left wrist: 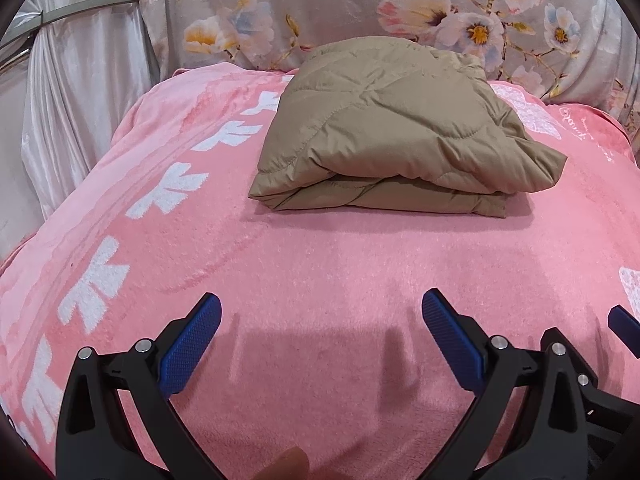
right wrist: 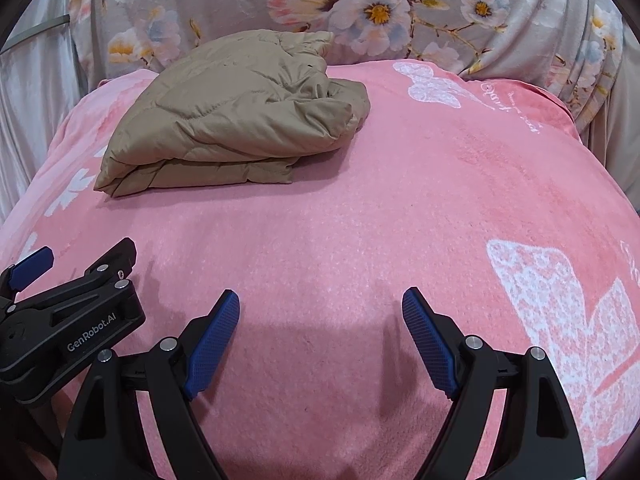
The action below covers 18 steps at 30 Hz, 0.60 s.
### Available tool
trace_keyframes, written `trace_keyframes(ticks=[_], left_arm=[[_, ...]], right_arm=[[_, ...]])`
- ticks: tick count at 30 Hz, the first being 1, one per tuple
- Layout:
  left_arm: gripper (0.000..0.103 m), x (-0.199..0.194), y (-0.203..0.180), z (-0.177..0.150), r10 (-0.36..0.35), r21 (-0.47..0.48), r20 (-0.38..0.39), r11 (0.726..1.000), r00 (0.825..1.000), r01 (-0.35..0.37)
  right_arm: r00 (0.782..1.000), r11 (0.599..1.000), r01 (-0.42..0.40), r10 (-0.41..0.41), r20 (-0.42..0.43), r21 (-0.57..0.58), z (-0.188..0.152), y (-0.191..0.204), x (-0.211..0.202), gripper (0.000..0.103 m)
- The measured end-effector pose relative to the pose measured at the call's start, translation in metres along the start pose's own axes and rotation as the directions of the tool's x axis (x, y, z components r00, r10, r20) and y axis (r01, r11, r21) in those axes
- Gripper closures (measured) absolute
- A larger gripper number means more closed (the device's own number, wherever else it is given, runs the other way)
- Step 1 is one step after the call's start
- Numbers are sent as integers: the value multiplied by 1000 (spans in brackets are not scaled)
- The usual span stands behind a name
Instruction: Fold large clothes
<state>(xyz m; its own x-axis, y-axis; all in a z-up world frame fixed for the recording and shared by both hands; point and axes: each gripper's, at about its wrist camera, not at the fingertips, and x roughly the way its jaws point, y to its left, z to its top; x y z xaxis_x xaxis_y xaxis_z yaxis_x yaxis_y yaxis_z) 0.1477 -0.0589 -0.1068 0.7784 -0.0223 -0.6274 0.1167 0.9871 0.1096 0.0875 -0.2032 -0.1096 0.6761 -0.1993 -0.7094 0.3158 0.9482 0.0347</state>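
A tan quilted jacket [left wrist: 396, 128] lies folded into a thick bundle on the pink blanket [left wrist: 320, 264], toward the far side. From the right wrist it sits at the upper left [right wrist: 236, 116]. My left gripper [left wrist: 322, 304] hovers over bare blanket well short of the jacket, open, with nothing between its blue pads. My right gripper [right wrist: 320, 300] is open too and holds nothing, also over bare blanket. The left gripper's body [right wrist: 68, 328] shows at the lower left of the right wrist view, close beside the right one.
A grey floral blanket [left wrist: 400, 12] hangs behind the bed. Pale satin curtains [left wrist: 72, 92] and a metal rail stand at the left. White bow and butterfly prints [right wrist: 560, 320] mark the pink blanket. A fingertip [left wrist: 288, 466] shows at the bottom edge.
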Motion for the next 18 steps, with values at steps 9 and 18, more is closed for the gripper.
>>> trace_keyframes(ticks=[9, 18], left_arm=[[5, -1, 0, 0, 1, -1, 6, 1000, 1000, -1], [5, -1, 1, 1, 1, 1, 6, 1000, 1000, -1]], right_arm=[[1000, 1000, 11, -11, 11, -3, -1, 1, -3, 22], [1000, 1000, 14, -14, 14, -7, 0, 1, -3, 22]])
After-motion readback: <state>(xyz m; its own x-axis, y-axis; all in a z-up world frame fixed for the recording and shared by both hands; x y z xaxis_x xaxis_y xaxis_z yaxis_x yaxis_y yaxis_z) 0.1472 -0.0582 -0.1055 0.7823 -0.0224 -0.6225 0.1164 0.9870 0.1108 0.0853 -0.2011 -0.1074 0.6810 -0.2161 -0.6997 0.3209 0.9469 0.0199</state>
